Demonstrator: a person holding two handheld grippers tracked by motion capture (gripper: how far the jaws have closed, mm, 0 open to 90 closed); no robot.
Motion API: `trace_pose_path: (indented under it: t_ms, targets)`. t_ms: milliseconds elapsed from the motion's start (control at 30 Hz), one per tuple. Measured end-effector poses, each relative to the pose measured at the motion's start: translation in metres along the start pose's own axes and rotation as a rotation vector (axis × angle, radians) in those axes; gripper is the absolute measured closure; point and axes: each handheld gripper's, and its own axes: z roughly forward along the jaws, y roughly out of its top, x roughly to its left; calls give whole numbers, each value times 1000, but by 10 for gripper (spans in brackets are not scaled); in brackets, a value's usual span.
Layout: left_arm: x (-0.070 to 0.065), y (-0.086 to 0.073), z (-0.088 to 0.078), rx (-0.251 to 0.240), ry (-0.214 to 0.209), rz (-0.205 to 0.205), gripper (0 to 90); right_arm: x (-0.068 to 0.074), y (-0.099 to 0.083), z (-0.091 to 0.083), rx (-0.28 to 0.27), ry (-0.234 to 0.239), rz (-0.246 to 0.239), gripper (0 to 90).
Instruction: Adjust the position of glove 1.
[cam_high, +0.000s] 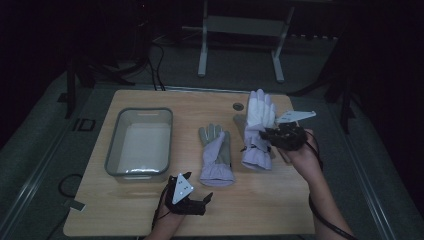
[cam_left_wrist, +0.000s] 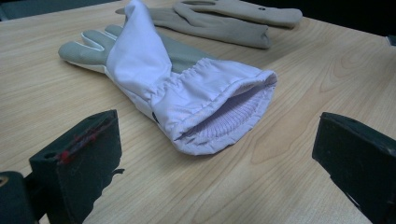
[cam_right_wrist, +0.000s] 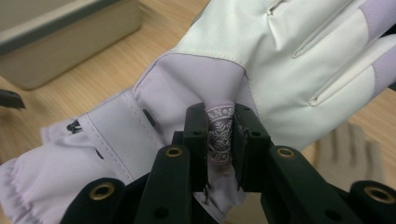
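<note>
High view, worktop (cam_high: 260, 200): pale wood, carrying a grey bin (cam_high: 139, 142) at the left and two lilac gloves to its right.
High view, right gripper (cam_high: 270, 134): clamped on the lifted glove (cam_high: 259, 130), held up off the wood, fingers pointing away, cuff hanging toward the near edge.
High view, left gripper (cam_high: 206, 200): low at the near edge, just short of the cuff of the flat glove (cam_high: 216, 155).
High view, grey liner (cam_high: 240, 122): flat, partly hidden behind the lifted glove.
Left gripper view, jaws: spread wide, nothing between them; flat glove (cam_left_wrist: 187, 93) ahead, open cuff facing the camera, palm up, grey liner (cam_left_wrist: 224, 18) beyond.
Right gripper view, jaws: narrow, pinching a fold with a printed badge on the lifted glove (cam_right_wrist: 261, 60); grey bin (cam_right_wrist: 60, 42) at upper left.
</note>
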Motion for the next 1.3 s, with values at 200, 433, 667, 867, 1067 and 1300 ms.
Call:
trace_pose_path:
  t_ms: [200, 433, 667, 867, 1067, 1300]
  targets:
    - [0, 0, 0, -1, 0, -1, 17, 24, 21, 29, 9, 64, -41, 774]
    - [-1, 0, 0, -1, 5, 3, 17, 47, 26, 60, 64, 104, -65, 775]
    - [-1, 0, 0, 0, 5, 6, 16, 71, 24, 91, 133, 134, -70, 774]
    - [-1, 0, 0, -1, 4, 8, 17, 77, 18, 109, 174, 128, -68, 773]
    - [-1, 0, 0, 1, 3, 9, 17, 75, 12, 123, 200, 127, -38, 771]
    - [-1, 0, 0, 1, 1, 7, 17, 71, 2, 137, 225, 135, -6, 756]
